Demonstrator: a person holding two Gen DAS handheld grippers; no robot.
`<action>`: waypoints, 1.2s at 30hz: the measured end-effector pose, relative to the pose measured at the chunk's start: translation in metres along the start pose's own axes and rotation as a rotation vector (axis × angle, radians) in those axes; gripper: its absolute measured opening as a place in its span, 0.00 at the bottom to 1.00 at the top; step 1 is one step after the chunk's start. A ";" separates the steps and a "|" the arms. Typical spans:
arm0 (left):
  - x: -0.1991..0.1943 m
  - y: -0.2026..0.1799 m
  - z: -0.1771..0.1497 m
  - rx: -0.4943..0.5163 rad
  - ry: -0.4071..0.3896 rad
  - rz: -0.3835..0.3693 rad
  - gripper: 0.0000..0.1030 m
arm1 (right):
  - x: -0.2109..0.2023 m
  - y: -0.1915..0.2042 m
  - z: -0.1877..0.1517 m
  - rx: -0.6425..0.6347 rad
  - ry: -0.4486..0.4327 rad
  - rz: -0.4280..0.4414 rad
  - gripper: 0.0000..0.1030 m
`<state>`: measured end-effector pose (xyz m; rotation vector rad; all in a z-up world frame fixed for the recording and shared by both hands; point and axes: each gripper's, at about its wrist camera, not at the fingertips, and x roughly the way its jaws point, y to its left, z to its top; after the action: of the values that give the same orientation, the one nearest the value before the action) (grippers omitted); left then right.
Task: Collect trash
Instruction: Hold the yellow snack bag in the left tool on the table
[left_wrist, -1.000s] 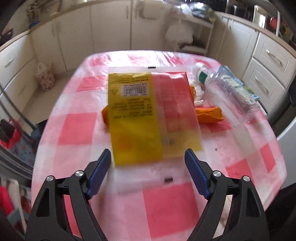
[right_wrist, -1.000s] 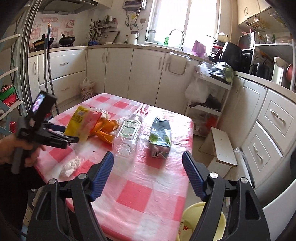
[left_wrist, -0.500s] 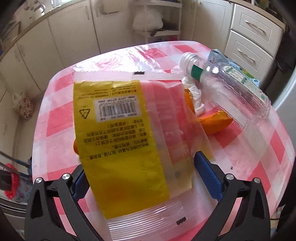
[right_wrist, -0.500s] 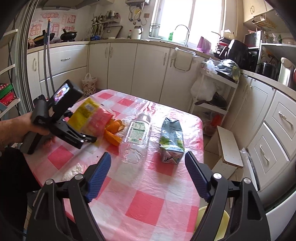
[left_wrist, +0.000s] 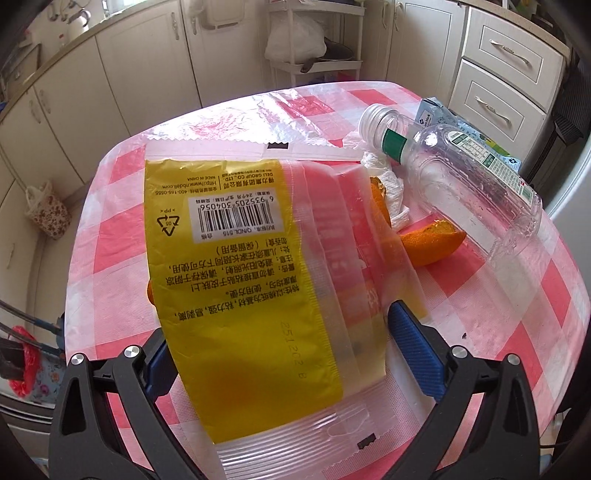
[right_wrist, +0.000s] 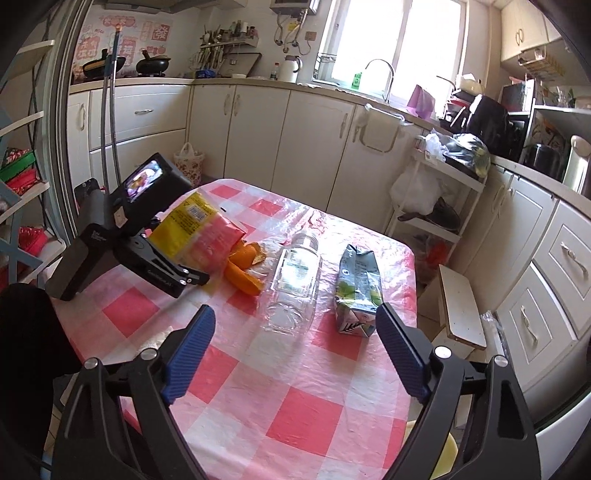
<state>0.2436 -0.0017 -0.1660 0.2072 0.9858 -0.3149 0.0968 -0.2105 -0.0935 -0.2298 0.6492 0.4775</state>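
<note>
A yellow and clear plastic wrapper (left_wrist: 255, 266) lies on the pink checked table (left_wrist: 517, 332). My left gripper (left_wrist: 288, 354) is open with its blue pads on either side of the wrapper's near end. The wrapper (right_wrist: 199, 229) and the left gripper (right_wrist: 147, 254) also show in the right wrist view. Orange peel (left_wrist: 428, 243), a crumpled tissue (left_wrist: 388, 184), a clear empty bottle (left_wrist: 469, 173) and a crushed drink carton (right_wrist: 356, 291) lie to the right. My right gripper (right_wrist: 295, 354) is open and empty above the table's near side.
White kitchen cabinets (right_wrist: 317, 147) ring the table. A wire shelf trolley (right_wrist: 436, 199) and a low stool (right_wrist: 461, 306) stand to the right. A yellow bin (right_wrist: 443, 458) sits below the table's near edge. Another tissue (right_wrist: 159, 336) lies on the table's left.
My left gripper has moved forward and down over the wrapper, so the wrapper's near end now lies between its open fingers. My right gripper has moved a little closer to the table.
</note>
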 end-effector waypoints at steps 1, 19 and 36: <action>-0.001 -0.001 0.000 0.000 0.000 0.000 0.94 | -0.001 0.003 0.000 -0.008 -0.004 0.000 0.82; 0.000 0.000 0.000 0.000 0.000 0.000 0.94 | -0.015 0.058 -0.029 -0.118 0.045 -0.030 0.84; 0.001 0.002 0.000 -0.001 0.000 0.000 0.94 | -0.020 0.050 -0.025 -0.073 -0.007 -0.011 0.87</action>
<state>0.2449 -0.0004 -0.1669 0.2065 0.9860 -0.3145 0.0456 -0.1829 -0.1034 -0.3003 0.6244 0.4916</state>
